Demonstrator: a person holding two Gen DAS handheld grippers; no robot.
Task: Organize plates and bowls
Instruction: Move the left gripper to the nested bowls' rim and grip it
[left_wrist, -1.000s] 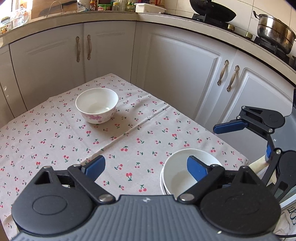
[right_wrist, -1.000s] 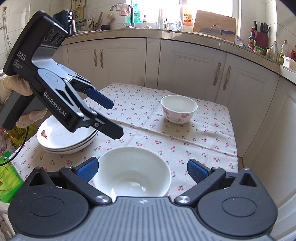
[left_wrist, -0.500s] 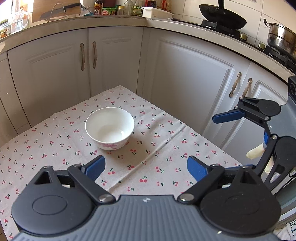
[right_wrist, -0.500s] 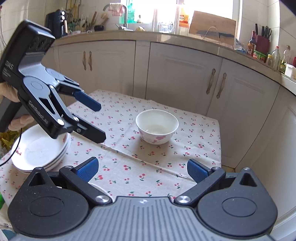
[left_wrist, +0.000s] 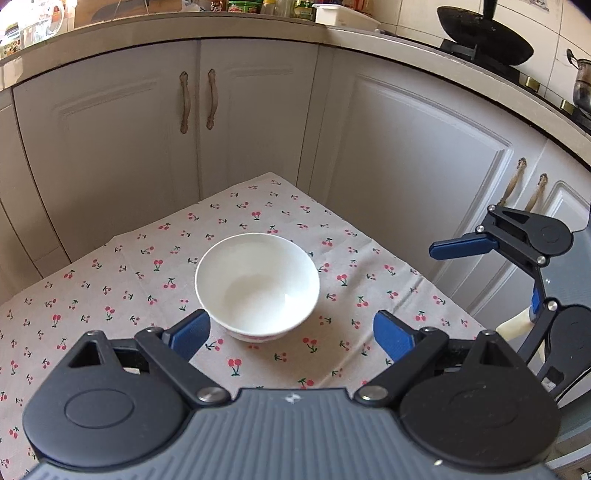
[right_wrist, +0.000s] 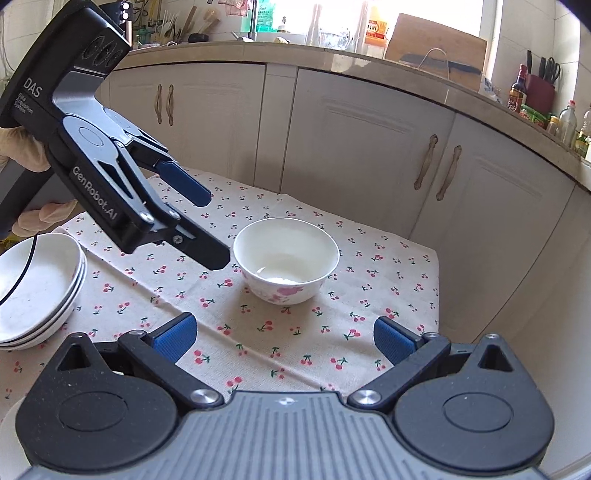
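Observation:
A small white bowl (left_wrist: 257, 286) with pink flowers on its side (right_wrist: 286, 258) stands upright and empty on the cherry-print tablecloth (left_wrist: 110, 295), near the table's far corner. My left gripper (left_wrist: 290, 336) is open just short of the bowl and holds nothing. From the right wrist view the left gripper (right_wrist: 210, 229) hangs above the cloth, left of the bowl, with a gloved hand (right_wrist: 22, 147) on it. My right gripper (right_wrist: 283, 339) is also open and empty, a little further back from the bowl. A stack of white plates (right_wrist: 37, 291) sits at the left.
White cabinet doors (left_wrist: 406, 166) wrap closely around the table's far and right edges. The countertop above carries a black wok (left_wrist: 484, 33), a pot (left_wrist: 583, 85), bottles (right_wrist: 517, 88) and a cutting board (right_wrist: 436, 37). The table edge (right_wrist: 437, 288) drops off just right of the bowl.
Both grippers have moved across the table toward the small flowered bowl, which now looks larger and nearer. The bigger white bowl has slipped out of both views.

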